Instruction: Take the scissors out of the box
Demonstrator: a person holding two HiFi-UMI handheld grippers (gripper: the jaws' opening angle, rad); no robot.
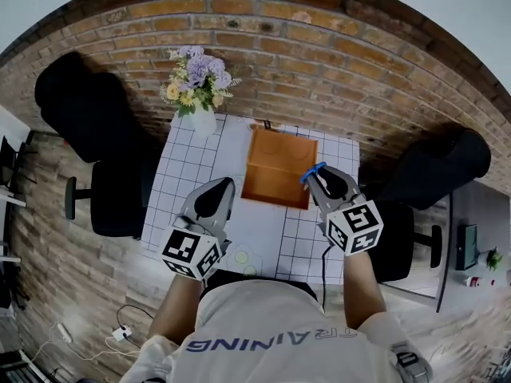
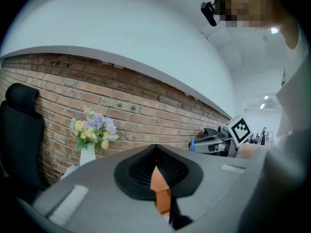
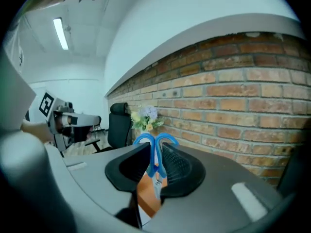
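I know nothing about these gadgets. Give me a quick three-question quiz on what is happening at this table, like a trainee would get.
1. Pick one: what is clamped in the right gripper?
A. a pen
B. blue-handled scissors
C. a flower stem

2. True or false: the left gripper has its jaws together with nothing between them.

3. Fill in: in the head view, the white vase of flowers stands at the far ___ corner of the table, beside the orange box.

Key: 1 B; 2 true; 3 left.
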